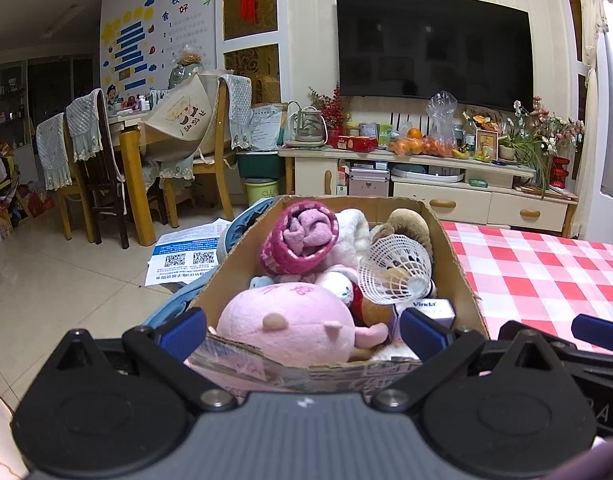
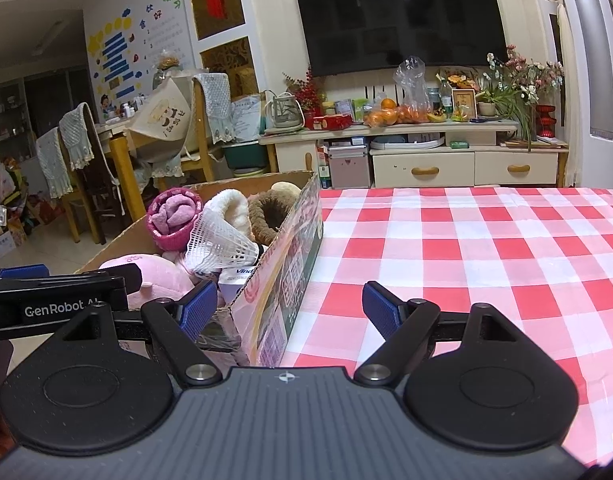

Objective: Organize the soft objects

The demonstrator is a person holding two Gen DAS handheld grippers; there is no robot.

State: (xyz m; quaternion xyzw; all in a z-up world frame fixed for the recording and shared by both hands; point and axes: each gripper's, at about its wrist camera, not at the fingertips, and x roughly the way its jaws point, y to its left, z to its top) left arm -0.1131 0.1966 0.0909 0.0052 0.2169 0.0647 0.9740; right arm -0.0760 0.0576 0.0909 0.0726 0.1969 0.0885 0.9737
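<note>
Cardboard box [image 1: 452,248] brimming with pink plush pig [image 1: 286,320], rolled pink sock [image 1: 302,240], both tongs [image 1: 302,332] [image 2: 290,312] spread apart, empty

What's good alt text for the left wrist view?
An open cardboard box packed with soft things: a pink plush pig nearest, a rolled pink knit hat behind it and a white plastic mesh sleeve to the right. The left gripper hovers at the near edge, jaws open and empty, beside a red-checked tablecloth.

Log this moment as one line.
left gripper: open, at cardboard box | right gripper: open, empty | pink plush: in box
</note>
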